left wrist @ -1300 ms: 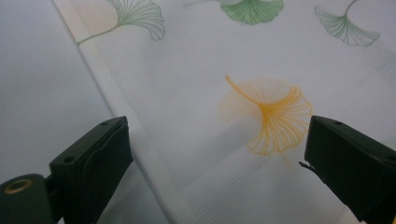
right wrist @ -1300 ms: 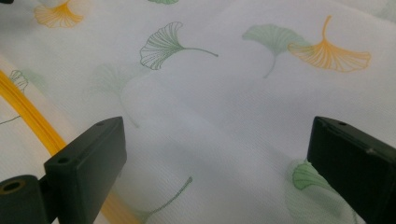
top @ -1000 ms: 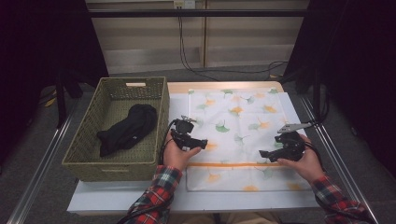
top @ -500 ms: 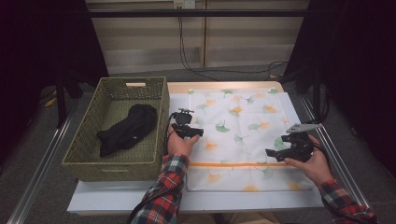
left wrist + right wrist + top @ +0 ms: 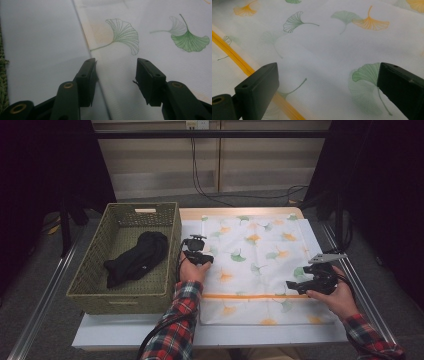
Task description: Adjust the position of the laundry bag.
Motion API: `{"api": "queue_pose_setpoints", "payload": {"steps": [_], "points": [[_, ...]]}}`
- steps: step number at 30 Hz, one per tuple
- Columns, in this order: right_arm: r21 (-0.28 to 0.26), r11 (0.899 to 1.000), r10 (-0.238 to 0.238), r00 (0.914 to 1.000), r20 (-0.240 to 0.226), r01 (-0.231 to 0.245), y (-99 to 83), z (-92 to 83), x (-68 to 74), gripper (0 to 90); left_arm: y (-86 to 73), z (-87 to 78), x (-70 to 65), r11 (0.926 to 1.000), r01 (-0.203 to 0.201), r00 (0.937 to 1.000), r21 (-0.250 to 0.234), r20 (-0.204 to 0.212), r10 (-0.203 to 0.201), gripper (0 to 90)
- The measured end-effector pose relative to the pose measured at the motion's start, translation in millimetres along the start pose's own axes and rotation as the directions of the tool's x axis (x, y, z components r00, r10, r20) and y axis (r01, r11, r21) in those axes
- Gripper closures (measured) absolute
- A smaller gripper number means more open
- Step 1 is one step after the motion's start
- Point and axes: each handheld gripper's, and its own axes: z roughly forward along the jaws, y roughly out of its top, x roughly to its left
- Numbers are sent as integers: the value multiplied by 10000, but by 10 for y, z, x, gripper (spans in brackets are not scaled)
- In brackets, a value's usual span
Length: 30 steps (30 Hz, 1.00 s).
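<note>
Counted one white leaf-printed cloth (image 5: 260, 265), one green wicker basket (image 5: 95, 285) at nine o'clock, one dark garment (image 5: 135, 257), perhaps folded. Left gripper (image 5: 116, 72) half-spread, closing astride cloth's edge; right gripper (image 5: 327, 82) spread wide.

No legible text, label, brand, number or sign appears in any view. The cloth (image 5: 260, 260) carries printed ginkgo-leaf motifs and an orange stripe only, with no lettering. The pale patch on the rim of the basket (image 5: 145, 210) may be a tag, but it is too small to read.
</note>
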Motion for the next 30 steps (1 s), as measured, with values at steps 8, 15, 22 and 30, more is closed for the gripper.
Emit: {"api": "queue_pose_setpoints", "payload": {"steps": [8, 15, 22, 30], "points": [[48, 9999, -143, 9999, -6, 143, 11, 20, 16, 37, 12, -12, -25, 9982, 536, 9985, 283, 109, -539, 702], [110, 9994, -342, 9994, -87, 343, 23, 54, 36, 38, 18, -25, 27, 9920, 1200, 9923, 381, 275, -1211, 881], [89, 9993, -353, 9993, -111, 354, 28, 48, 32, 37, 108, -87, -17, 9927, 1056, 9940, 584, 224, -1071, 892], [22, 9994, -335, 9994, -47, 335, 32, 44, 33, 36, 196, -213, -8, 9894, 1305, 9905, 637, 353, -1329, 894]]}}
